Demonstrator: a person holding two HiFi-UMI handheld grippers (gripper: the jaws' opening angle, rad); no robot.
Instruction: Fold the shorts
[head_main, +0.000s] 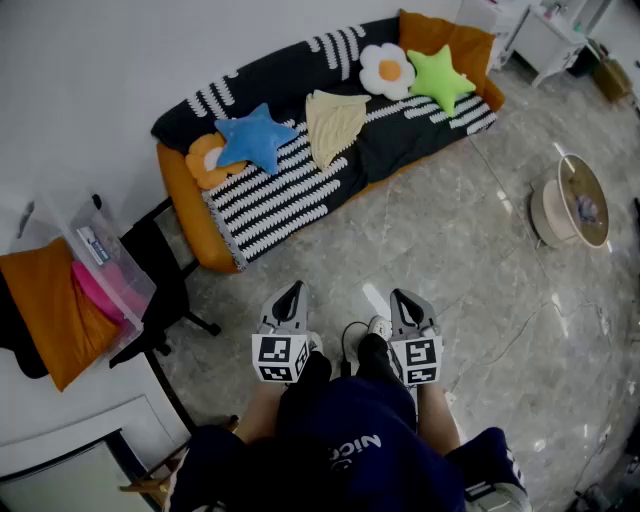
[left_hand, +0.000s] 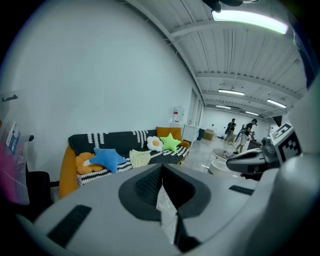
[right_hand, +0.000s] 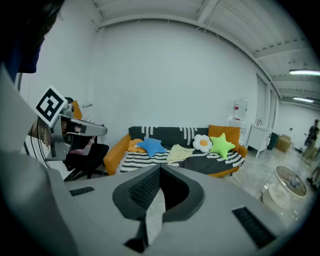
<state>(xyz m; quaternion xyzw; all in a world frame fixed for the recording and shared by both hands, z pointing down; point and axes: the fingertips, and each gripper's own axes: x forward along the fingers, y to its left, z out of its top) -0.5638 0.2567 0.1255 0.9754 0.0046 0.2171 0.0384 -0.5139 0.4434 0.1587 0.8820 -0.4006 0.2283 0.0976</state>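
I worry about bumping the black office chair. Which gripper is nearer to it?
Left. The left gripper is just right of the black office chair in the head view; the right gripper sits beyond the left one, farther from it.

— The people (left_hand: 248, 131) down the hall were too small for us to tell apart.
— So were the shorts (head_main: 335, 122): we couldn't read their folds. The orange cloth (head_main: 50, 310) ran off our left edge, the white furniture (head_main: 555, 40) off the top.
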